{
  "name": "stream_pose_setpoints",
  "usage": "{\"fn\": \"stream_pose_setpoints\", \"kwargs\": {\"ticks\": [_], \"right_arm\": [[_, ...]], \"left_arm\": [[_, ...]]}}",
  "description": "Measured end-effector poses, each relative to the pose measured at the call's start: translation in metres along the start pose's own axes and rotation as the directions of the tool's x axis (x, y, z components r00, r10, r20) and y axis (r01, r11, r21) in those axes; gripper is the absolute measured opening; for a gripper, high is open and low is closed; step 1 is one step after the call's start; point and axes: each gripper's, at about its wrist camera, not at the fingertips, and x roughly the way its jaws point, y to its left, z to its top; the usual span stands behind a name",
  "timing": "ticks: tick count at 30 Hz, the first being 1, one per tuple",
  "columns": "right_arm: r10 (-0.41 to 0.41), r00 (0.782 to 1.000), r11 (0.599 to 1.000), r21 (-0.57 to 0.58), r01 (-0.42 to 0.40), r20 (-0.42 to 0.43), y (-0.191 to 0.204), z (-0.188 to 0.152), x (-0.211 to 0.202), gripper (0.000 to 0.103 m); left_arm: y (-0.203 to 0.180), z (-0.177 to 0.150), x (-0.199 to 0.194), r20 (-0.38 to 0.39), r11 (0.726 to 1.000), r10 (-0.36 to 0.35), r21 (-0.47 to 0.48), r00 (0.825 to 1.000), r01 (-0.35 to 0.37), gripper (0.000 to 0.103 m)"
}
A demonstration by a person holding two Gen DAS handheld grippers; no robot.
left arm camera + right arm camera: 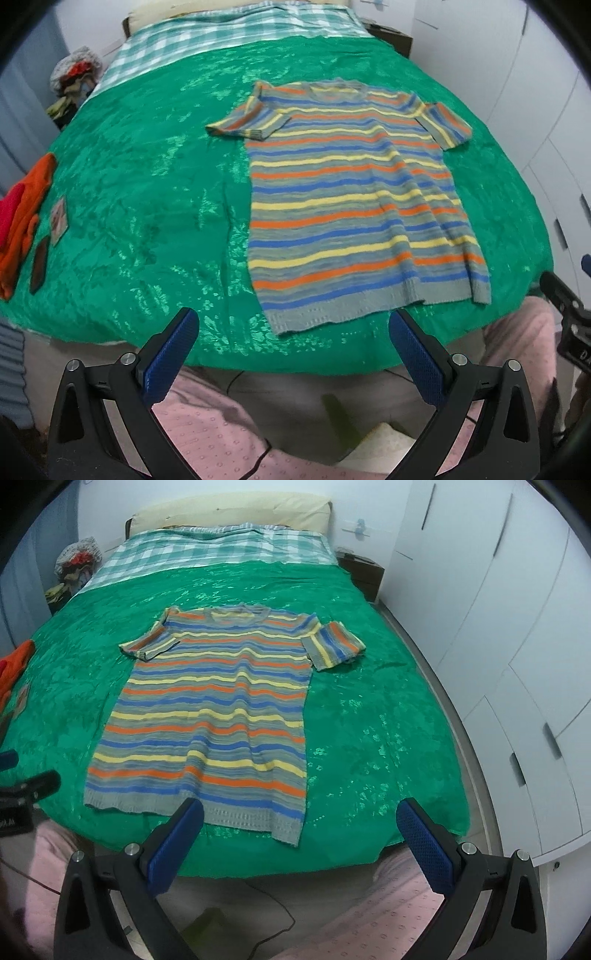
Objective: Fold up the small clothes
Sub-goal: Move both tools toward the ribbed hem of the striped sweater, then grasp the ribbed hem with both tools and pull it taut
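Writing unreadable; striped shirt [207,716] flat, both tongs [293,325] [301,816] spread.

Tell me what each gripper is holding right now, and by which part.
Nothing is held. The left gripper and right gripper are both open, hovering short of the striped knitted short-sleeved top, which lies flat on the shiny green bedspread.

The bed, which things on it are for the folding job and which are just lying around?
For the job: striped knit top, left gripper, right gripper.

Lying about: orange and red clothes, small card, dark flat object, green bedspread.
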Motion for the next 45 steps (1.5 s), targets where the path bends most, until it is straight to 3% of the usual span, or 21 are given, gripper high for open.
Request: {"fn": "stream_pose_setpoints", "kwargs": {"ticks": [5,13,37,40,43,45], "right_arm": [[-0.013,1.0,1.0,0.008,0.013,0.003,-0.004,0.003,0.0,0.103],[-0.03,1.0,0.999,-0.02,0.03,0.008,-0.002,0.014,0.006,0.103],[-0.044,0.999,0.999,-0.02,0.044,0.013,0.001,0.011,0.001,0.103],[-0.001,1.0,1.0,-0.017,0.001,0.03,-0.007,0.007,0.003,0.103],[0.132,0.991,0.99,0.059,-0.131,-0.008,-0.038,-0.008,0.029,0.103],[0.239,0.969,0.964,0.137,-0.229,-0.058,-0.058,-0.021,0.057,0.103]], "left_arm": [[0.003,0.002,0.002,-0.009,0.999,-0.031,-0.023,0.999,0.03,0.103],[0.003,0.007,0.002,0.011,1.0,0.007,-0.006,1.0,-0.007,0.103],[0.014,-0.002,0.001,0.012,1.0,0.0,-0.009,1.0,0.0,0.103],[0.033,-0.012,0.018,0.001,0.999,-0.014,-0.034,1.0,0.014,0.103],[0.074,-0.026,0.058,-0.059,0.985,-0.071,-0.161,0.996,0.06,0.102],[0.094,-0.032,0.087,-0.097,0.968,-0.131,-0.227,0.987,0.106,0.101]]}}
